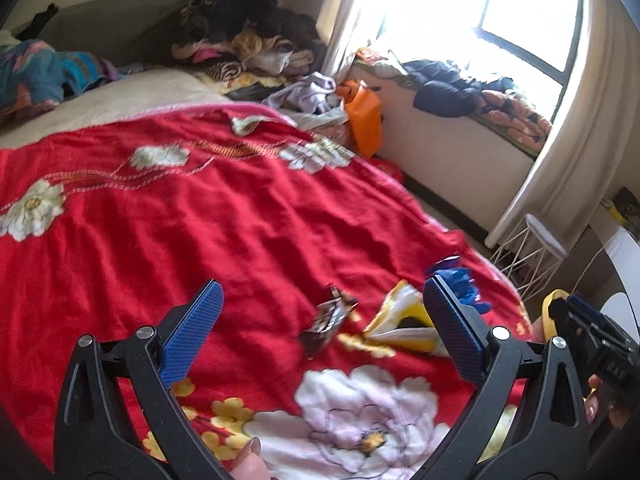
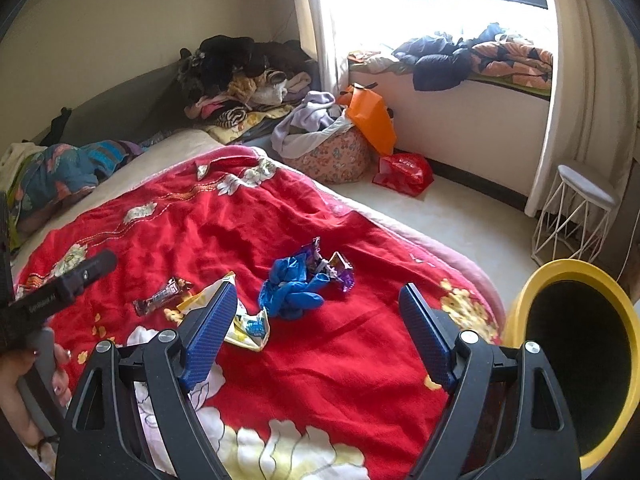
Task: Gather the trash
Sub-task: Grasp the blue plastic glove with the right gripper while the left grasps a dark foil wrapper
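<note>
Trash lies on the red flowered blanket (image 2: pixel 320 216). There is a crumpled blue glove (image 2: pixel 292 290), a purple foil wrapper (image 2: pixel 340 270), a yellow and white packet (image 2: pixel 246 326) and a dark candy-bar wrapper (image 2: pixel 160 300). My right gripper (image 2: pixel 318 288) is open just short of the glove, holding nothing. A yellow bin (image 2: pixel 576 360) stands at the bed's right edge. In the left wrist view my left gripper (image 1: pixel 322 284) is open and holds nothing. It hovers before the candy-bar wrapper (image 1: pixel 328 318) and the yellow packet (image 1: pixel 404 320). Its right finger partly hides the glove (image 1: pixel 466 284).
A small wrapper (image 2: pixel 202 170) lies far up the blanket. Piled clothes (image 2: pixel 240 76) fill the bed's far corner. On the floor are a floral basket (image 2: pixel 332 156), an orange bag (image 2: pixel 370 118), a red bag (image 2: pixel 404 172) and a white wire stool (image 2: pixel 576 208).
</note>
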`<action>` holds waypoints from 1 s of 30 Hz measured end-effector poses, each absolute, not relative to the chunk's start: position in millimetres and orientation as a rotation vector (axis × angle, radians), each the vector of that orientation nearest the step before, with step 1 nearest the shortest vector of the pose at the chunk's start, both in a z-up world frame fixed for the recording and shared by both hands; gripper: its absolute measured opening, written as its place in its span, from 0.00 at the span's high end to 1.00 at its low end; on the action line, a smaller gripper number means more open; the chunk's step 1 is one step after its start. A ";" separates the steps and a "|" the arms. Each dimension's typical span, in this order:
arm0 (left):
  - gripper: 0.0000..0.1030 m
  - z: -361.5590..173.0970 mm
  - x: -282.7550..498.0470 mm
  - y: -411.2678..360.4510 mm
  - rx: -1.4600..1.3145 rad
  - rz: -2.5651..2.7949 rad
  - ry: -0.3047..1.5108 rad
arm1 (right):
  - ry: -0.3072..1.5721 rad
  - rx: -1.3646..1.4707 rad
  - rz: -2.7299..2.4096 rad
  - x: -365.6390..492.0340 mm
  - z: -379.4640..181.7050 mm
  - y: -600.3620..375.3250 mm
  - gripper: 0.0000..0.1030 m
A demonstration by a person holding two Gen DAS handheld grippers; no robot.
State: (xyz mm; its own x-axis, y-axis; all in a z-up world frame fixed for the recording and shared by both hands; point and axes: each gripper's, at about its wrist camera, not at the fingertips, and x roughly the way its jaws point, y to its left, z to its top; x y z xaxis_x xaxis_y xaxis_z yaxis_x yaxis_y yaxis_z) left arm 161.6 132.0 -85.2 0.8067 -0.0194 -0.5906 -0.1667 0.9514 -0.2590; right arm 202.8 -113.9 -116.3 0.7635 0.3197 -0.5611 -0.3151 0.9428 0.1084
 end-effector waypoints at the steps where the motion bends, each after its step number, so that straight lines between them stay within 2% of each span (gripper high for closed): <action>1: 0.11 -88.8 162.0 134.4 -0.312 0.083 0.640 | 0.616 0.007 0.346 205.0 -118.1 -112.9 0.22; 6: 0.23 -104.0 166.1 139.7 -0.328 0.071 0.687 | 0.649 -0.003 0.345 221.1 -132.3 -103.7 0.22; 8: 0.32 -109.7 168.3 139.8 -0.331 0.065 0.706 | 0.663 -0.009 0.344 226.1 -138.8 -99.6 0.24; 11: 0.40 -117.7 171.9 138.6 -0.335 0.048 0.728 | 0.690 -0.009 0.346 235.7 -148.7 -95.3 0.26; 19: 0.54 -132.5 180.9 136.5 -0.346 0.020 0.766 | 0.763 0.035 0.363 262.1 -166.8 -84.2 0.37; 21: 0.56 -135.2 181.2 136.0 -0.346 0.014 0.774 | 0.784 0.039 0.370 268.1 -171.7 -79.6 0.44; 24: 0.59 -139.4 181.8 133.2 -0.340 0.002 0.787 | 0.821 0.046 0.393 273.4 -179.1 -74.4 0.64; 26: 0.64 -141.1 182.4 130.9 -0.336 -0.007 0.793 | 0.825 0.048 0.418 270.6 -182.2 -73.1 0.81; 30: 0.76 -141.2 183.9 126.2 -0.328 -0.026 0.793 | 0.793 0.065 0.436 257.5 -181.0 -80.0 0.87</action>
State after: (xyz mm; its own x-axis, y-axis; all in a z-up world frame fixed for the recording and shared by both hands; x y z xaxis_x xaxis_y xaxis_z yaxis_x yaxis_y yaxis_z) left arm 183.9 126.2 -141.2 0.7039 -0.1454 -0.6952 -0.0988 0.9492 -0.2987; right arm 257.5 -80.0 -181.0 0.6177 0.4029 -0.6754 -0.3546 0.9092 0.2181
